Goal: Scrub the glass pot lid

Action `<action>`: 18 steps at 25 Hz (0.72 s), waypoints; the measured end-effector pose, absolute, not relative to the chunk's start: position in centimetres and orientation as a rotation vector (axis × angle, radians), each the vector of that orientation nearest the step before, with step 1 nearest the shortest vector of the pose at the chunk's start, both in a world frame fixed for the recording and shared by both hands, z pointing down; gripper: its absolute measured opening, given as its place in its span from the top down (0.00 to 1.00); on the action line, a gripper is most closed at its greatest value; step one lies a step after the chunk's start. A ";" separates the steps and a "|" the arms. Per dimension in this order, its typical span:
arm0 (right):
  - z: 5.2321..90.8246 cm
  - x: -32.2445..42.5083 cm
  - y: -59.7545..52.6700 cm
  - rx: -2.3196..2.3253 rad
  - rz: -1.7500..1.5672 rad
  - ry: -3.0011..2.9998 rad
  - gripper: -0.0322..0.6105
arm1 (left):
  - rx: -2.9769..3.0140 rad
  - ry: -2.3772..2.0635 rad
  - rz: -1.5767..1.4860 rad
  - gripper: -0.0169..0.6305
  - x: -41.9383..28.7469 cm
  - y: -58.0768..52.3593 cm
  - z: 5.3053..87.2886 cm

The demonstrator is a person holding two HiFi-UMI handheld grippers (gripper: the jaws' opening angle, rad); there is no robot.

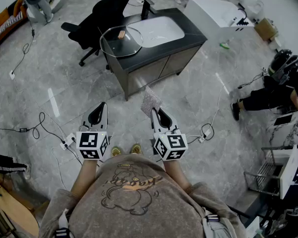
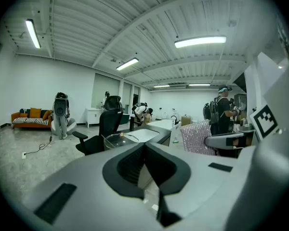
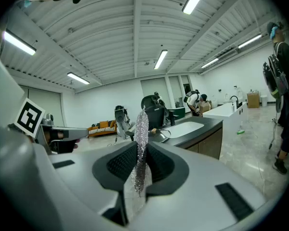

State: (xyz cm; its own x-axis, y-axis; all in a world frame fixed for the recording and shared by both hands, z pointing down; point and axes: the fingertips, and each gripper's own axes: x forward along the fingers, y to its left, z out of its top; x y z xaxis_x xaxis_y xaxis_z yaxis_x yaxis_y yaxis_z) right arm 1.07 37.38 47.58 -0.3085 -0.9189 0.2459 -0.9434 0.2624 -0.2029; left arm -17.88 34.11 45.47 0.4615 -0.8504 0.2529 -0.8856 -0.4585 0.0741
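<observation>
**A:** Where does the thing to be scrubbed sit?

**B:** The round glass pot lid with a pale knob (image 1: 118,46) rests knob-up on the dark grey worktop (image 1: 188,39). It is at the corner nearest the person, just beside the white sink basin (image 1: 159,31). A black office chair (image 1: 97,21) stands close by that corner.

**A:** And the tongs?

**B:** Both are held side by side at the waist, tilted a little downward and well apart from the worktop, with bare grey floor (image 1: 188,98) between. The left tongs (image 1: 98,114) are pressed together with nothing in them. The right tongs (image 1: 158,116) pinch a glittery silver scrubbing cloth (image 1: 150,102), which stands upright out of the jaws, edge-on in the right gripper view.

**A:** Which way does the lid lie from them?

**B:** Straight ahead, roughly on the line between the two, perhaps a shade towards the left tongs' side. Neither hand is clearly nearer. The lid is round, so it has no long axis to line up with. What matters is its domed top and the knob in the middle.

**A:** So what does the next move need?

**B:** I judge the scrubbing has not begun. The person must first step up to the corner. The cloth could then come down flat on the glass from the right, and the empty left tongs would be free to steady the rim or knob.
</observation>
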 end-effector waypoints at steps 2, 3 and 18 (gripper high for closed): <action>47.6 1.1 37.1 1.795 0.479 -2.441 0.84 | 2.514 -1.512 0.270 0.95 -17.7 33.9 45.5; 47.5 1.1 37.0 1.791 0.476 -2.448 0.84 | 2.515 -1.513 0.273 0.95 -17.6 33.8 45.5; 48.9 3.2 35.4 1.652 0.460 -2.508 0.84 | 2.455 -1.581 0.262 0.95 -15.3 32.4 47.0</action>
State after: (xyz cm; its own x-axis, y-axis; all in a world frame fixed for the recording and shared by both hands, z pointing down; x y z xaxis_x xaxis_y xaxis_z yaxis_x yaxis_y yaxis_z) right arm 3.21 35.35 48.91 -0.4048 -0.8798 0.2493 -0.9110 0.3644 -0.1933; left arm -15.35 32.37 47.04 0.4089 -0.8746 0.2604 -0.9118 -0.4029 0.0787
